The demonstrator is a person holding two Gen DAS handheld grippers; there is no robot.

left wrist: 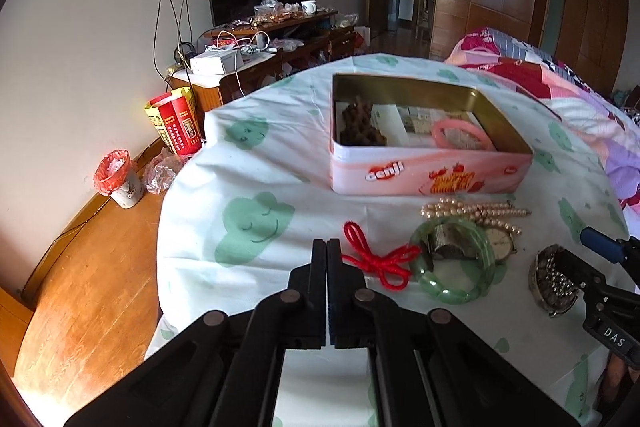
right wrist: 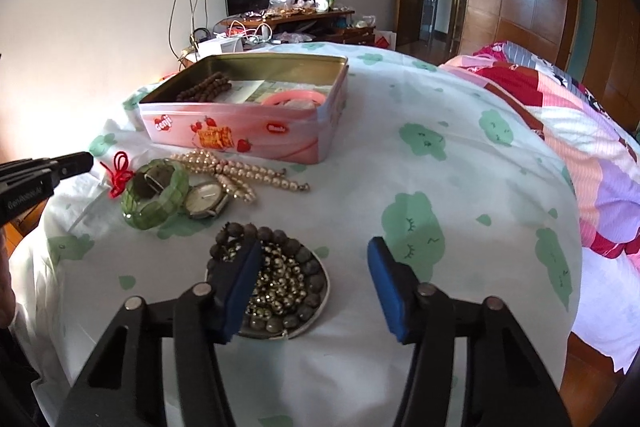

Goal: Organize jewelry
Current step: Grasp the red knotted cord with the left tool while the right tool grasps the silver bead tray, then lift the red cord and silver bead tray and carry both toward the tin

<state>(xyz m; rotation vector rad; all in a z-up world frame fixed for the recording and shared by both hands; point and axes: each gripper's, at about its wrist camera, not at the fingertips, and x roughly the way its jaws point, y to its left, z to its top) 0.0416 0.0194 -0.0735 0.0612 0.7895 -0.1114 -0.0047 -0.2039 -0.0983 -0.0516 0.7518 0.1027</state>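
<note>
We find a bed (right wrist: 460, 163) under a white sheet with green prints, and on it an open pink tin (right wrist: 256, 131) already holding brown beads (right wrist: 208, 89) and a pink bangle (right wrist: 296, 98). Loose pieces lie just in front of the tin: a pearl strand (right wrist: 244, 171), a green bangle (right wrist: 156, 199) with a watch (right wrist: 206, 201) touching it, a red cord (left wrist: 376, 261), and nearest us a small round dish (right wrist: 320, 293) of dark and metallic beads. The left gripper (left wrist: 327, 251) is pressed together on nothing, its tips just beside the red cord. The right gripper (right wrist: 316, 267) stands half spread over the dish, one pad above the beads, the other clear of the rim; nothing is pinched. We judge the dish to be the piece in hand. We recommend centring the jaws across the rim, closing on the metal edge, not the loose beads, and keeping the dish level on the way to the tin, since tilting could spill its contents.
</note>
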